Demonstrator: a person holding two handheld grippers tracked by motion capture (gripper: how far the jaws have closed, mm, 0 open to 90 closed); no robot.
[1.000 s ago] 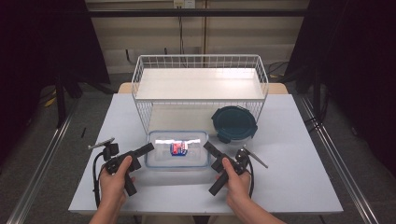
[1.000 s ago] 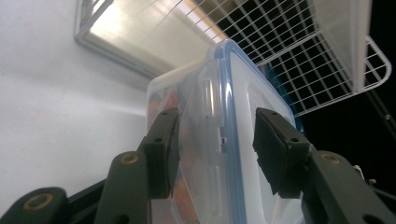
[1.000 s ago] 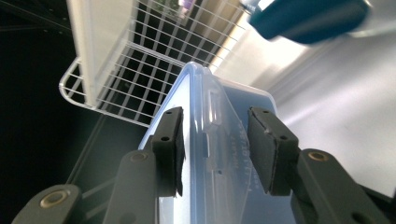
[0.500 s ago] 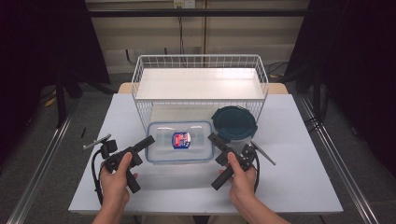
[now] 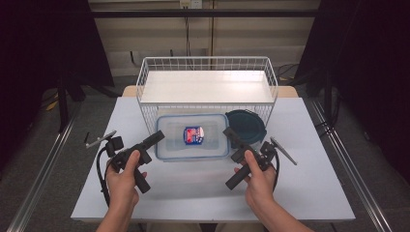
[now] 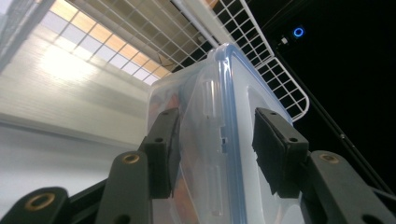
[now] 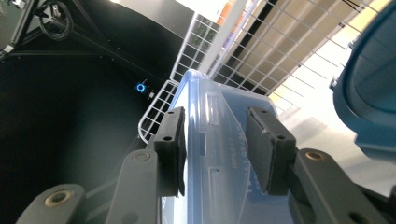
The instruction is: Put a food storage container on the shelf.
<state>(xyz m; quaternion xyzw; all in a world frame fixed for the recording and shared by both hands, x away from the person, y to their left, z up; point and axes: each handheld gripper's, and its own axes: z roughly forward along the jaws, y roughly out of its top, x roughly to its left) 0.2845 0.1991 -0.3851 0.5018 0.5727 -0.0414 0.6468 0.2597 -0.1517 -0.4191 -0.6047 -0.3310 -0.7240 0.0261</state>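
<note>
A clear plastic container [image 5: 169,130] with a blue-rimmed lid hangs level above the white table, in front of the wire basket. A small red, white and blue packet [image 5: 194,135] lies inside it. My left gripper [image 5: 157,138] is shut on the container's left end, one pad on the wall and one on the lid [image 6: 233,116]. My right gripper [image 5: 227,134] is shut on the right end the same way, clamping the lid edge [image 7: 205,107]. The left gripper [image 6: 217,140] and right gripper [image 7: 215,144] views each show the box edge between their pads.
A white wire basket [image 5: 208,63] with a pale flat floor stands right behind the container. A dark teal round bowl [image 5: 251,126] sits at the basket's front right corner, close to my right gripper. The white table [image 5: 193,193] has open space in front.
Both grippers have risen together with the container held between them; it now sits higher and nearer the basket's front in the high view.
</note>
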